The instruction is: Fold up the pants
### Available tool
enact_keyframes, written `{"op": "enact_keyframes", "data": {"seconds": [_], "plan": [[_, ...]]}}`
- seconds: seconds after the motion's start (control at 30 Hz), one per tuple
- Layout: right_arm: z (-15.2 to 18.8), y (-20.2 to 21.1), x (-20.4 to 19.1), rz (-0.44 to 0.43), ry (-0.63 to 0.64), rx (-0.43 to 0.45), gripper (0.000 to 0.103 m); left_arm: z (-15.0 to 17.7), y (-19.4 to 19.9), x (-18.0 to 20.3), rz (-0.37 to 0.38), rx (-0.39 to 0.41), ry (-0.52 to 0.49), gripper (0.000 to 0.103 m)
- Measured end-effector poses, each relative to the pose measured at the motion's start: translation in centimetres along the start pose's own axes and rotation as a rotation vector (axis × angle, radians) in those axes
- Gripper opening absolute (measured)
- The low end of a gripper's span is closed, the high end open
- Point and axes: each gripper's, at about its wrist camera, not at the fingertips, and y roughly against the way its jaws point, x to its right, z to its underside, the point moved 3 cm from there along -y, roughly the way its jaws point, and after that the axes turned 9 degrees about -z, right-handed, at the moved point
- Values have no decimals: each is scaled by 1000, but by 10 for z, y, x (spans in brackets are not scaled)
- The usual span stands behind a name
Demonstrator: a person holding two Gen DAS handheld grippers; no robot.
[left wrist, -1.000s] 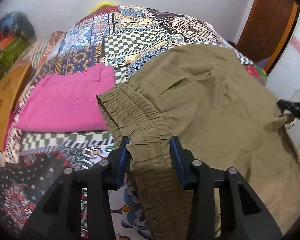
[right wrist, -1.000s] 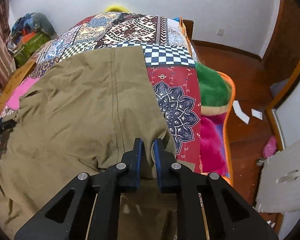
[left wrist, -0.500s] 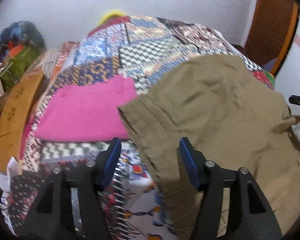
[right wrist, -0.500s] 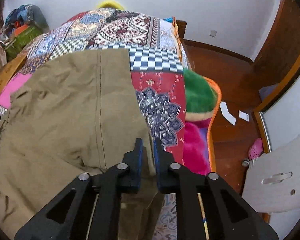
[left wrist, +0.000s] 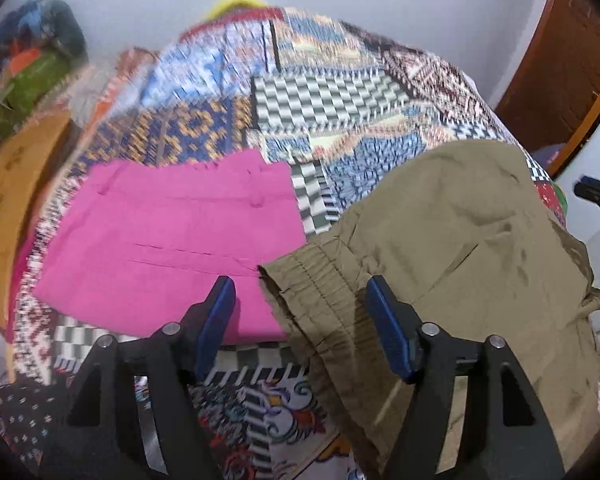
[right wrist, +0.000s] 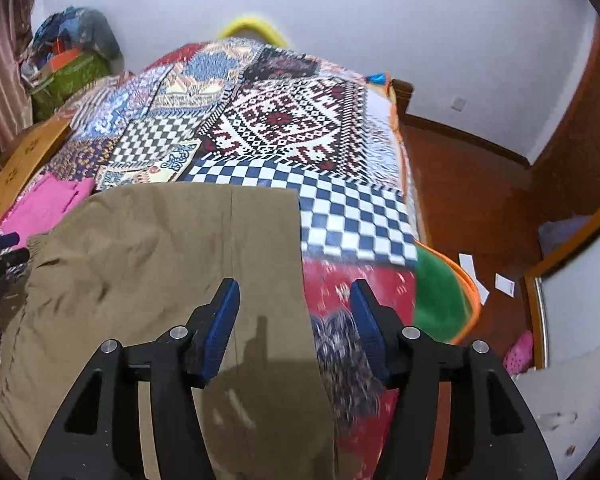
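Two tongs hang above the bed (right wrist: 356, 216) with nothing clamped: the left tongs (left wrist: 300, 320) stand released over the gathered waistband of the olive pants (left wrist: 452, 248), and the right tongs (right wrist: 294, 320) stand released over the pants' straight right edge, where cloth meets the red patch of the quilt. The pants lie spread on the patchwork quilt, filling the lower right of the left view and the lower left of the right view, likely laid flat so a fold can be squared up. A folded pink garment (left wrist: 172, 240) sits just beside the waistband at centre left of the left view, probably a finished piece set aside. A second ago both tongs pinched the fabric, the left on the elastic band and the right on the edge; since then both sets of jaws have just been opening, the cloth has dropped onto the bed, and it lies below the blue pads rather than pressed between them. The pink garment now shows closer to the left tongs than it did then.
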Motion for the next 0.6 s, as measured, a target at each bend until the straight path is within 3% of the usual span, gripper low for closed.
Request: {"op": "enact_keyframes", "data": {"seconds": [0.17, 0.33, 0.5, 0.6], "plan": [[-16, -38, 8, 37, 16, -69, 54, -3, -18, 0, 22, -36, 3, 73], [-29, -65, 13, -70, -48, -105, 54, -6, -23, -4, 78, -35, 30, 73], [-34, -95, 11, -87, -107, -162, 59, -5, -31, -3, 119, -44, 60, 73], [-33, -97, 2, -50, -72, -144, 56, -3, -31, 2, 117, -30, 44, 66]]}}
